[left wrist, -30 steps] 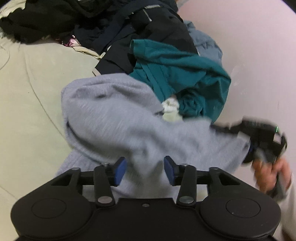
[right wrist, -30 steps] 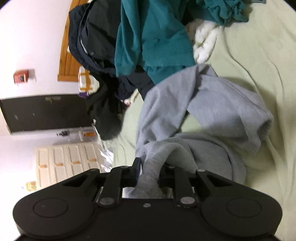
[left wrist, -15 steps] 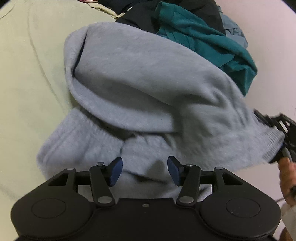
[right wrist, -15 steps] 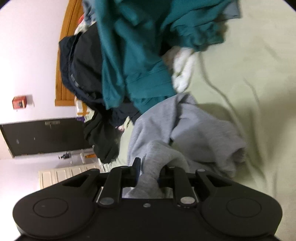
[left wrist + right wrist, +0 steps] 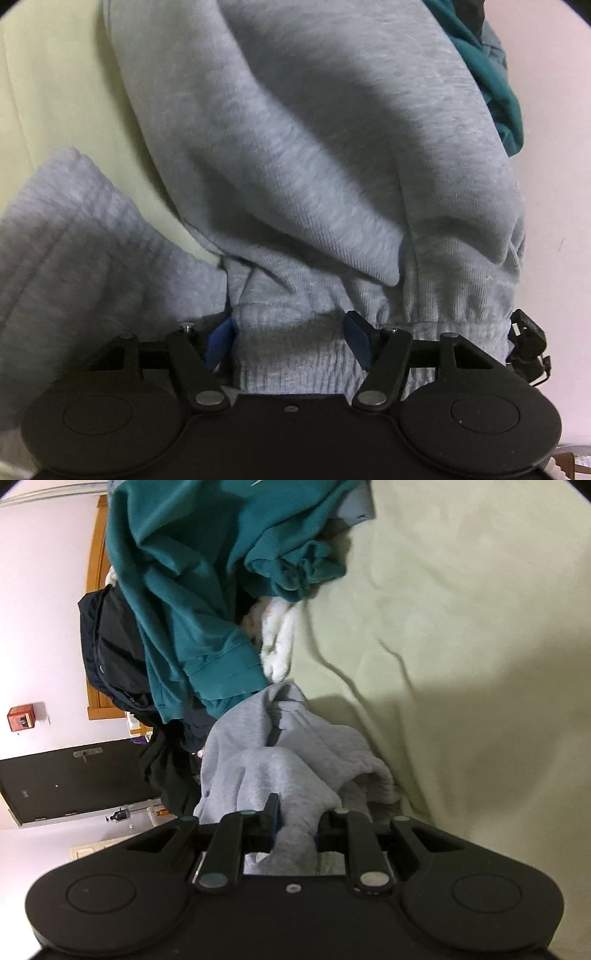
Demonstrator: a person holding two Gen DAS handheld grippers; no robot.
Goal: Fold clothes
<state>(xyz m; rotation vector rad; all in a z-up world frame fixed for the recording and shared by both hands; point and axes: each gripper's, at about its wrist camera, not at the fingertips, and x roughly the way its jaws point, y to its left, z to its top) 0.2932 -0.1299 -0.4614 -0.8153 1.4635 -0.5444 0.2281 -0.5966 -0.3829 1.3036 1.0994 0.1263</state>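
Sweatshirt (image 5: 303, 155), grey, lies bunched on the pale green sheet (image 5: 480, 646), and you have both tools on it. Your left gripper (image 5: 290, 341) has the ribbed hem between its blue pads (image 5: 356, 338); the jaws are closing, with the left pad against the cloth and the right pad at its edge, not clearly pressing. Your right gripper (image 5: 295, 821) is clamped tight on a twisted fold of the same sweatshirt, the cloth pinched between its fingers and spilling out towards the camera. Beyond the grey cloth a teal garment (image 5: 192, 602) drapes over dark clothes (image 5: 110, 657), with a white fleecy piece (image 5: 277, 642) just beside it. A dark door (image 5: 70, 779) shows at the left of the right view.
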